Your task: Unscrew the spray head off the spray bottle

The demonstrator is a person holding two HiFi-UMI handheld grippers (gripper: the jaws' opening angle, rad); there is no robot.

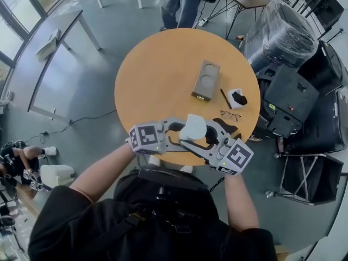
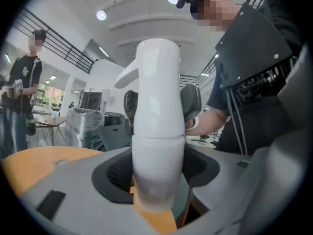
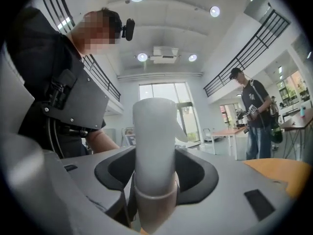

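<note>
1. The spray bottle [image 1: 193, 128] is upright right in front of me, over the near edge of the round orange surface [image 1: 163, 75]. It's sandwiched between both of my tools, one coming in from each side. I can't tell if its base actually rests on the surface.
2. Left gripper [image 1: 185, 134]: in the left gripper view the bottle runs straight up through the middle of my jaws. They're fairly wide apart, and the dark pads are pressed onto the lower body of the bottle, just under the seam where the spray head [image 2: 157, 92] starts.
3. Right gripper [image 1: 198, 135]: same deal from the other side. These jaws are also spread wide, and their pads are clamped on the spray head, just above the collar. The nozzle pokes off to the right in that view.
4. Further back on the surface, well clear of the bottle, are a grey block with two round wells [image 1: 206, 80] and a pair of glasses [image 1: 230, 115].
</note>
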